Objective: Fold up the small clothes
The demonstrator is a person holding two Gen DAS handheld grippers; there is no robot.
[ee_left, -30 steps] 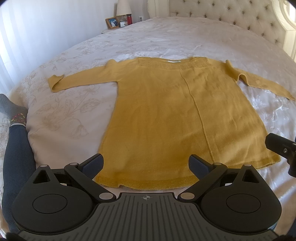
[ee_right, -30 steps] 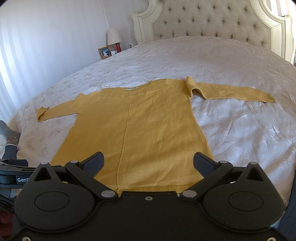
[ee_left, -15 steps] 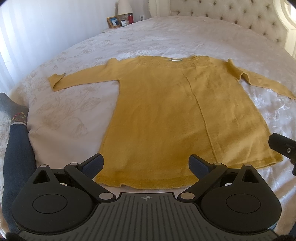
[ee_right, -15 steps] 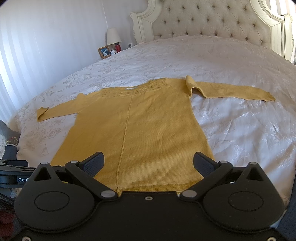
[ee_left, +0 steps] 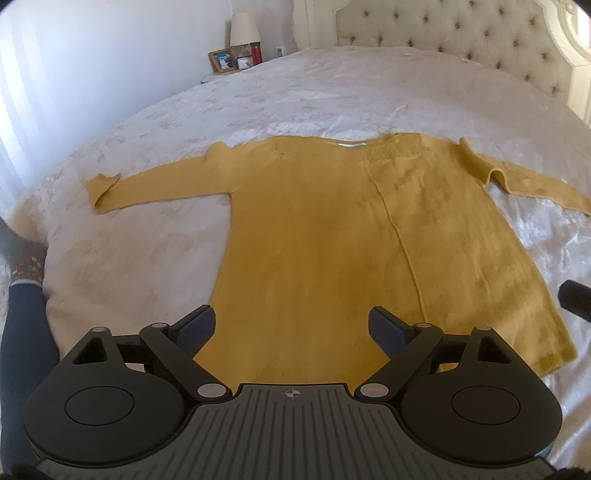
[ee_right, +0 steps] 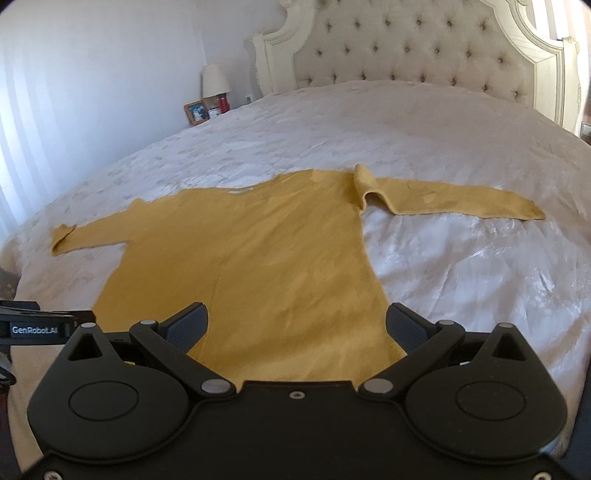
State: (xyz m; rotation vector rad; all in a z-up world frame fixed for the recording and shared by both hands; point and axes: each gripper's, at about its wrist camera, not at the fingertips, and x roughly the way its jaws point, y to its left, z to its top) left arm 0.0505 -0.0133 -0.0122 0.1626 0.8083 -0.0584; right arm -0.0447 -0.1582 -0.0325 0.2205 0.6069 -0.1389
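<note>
One mustard sweater (ee_left: 332, 236), spread flat

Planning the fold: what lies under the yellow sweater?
The yellow sweater lies flat on the white floral bedspread, sleeves spread. Bedspread shows all around it; anything beneath the fabric is hidden.

You have a mustard-yellow knitted sweater (ee_left: 332, 229) in front of you, with a textured band along its neckline. It lies on a bedspread (ee_left: 332, 96) of pale silvery white with a faint floral pattern. The tufted headboard (ee_right: 406, 48) is cream, its frame off-white. The lamp (ee_left: 244, 29) has a white shade, beside a red container (ee_left: 256, 53) and a wooden-brown photo frame (ee_left: 222, 61). Your grippers' bodies are black.
</note>
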